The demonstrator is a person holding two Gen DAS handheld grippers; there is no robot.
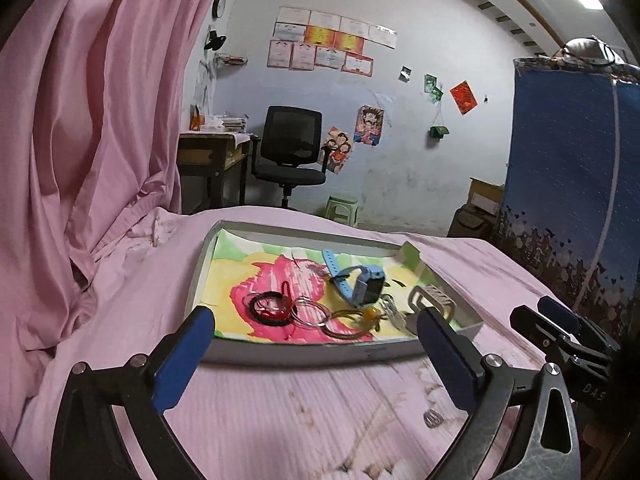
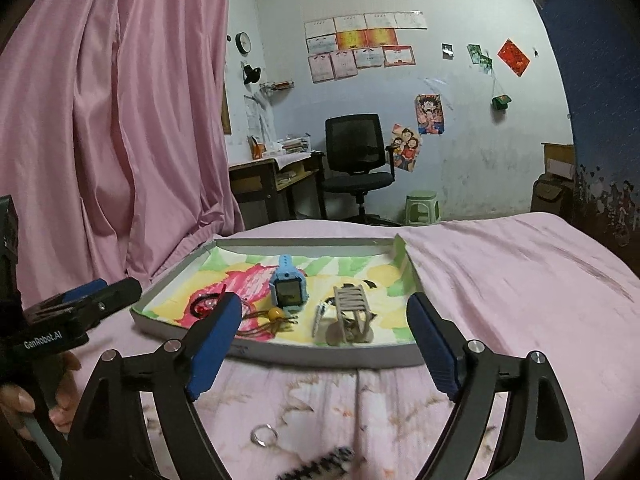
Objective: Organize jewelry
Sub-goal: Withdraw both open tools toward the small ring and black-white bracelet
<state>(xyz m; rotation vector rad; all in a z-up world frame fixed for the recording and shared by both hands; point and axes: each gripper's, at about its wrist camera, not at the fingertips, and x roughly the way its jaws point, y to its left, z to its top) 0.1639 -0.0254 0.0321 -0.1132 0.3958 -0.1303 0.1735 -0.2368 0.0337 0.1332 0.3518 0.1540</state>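
Silver ring [image 2: 264, 435] lies loose on the bed beneath the spread, empty right gripper [image 2: 324, 334]; nearby, the left gripper [image 1: 316, 354] gapes too, and the ring could sink into the soft pink cloth [image 2: 520, 280].

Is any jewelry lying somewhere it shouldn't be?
Yes. A small silver ring lies on the pink bedsheet, outside the tray that holds the blue watch and bracelets. A dark striped piece beside it is too blurred to name.
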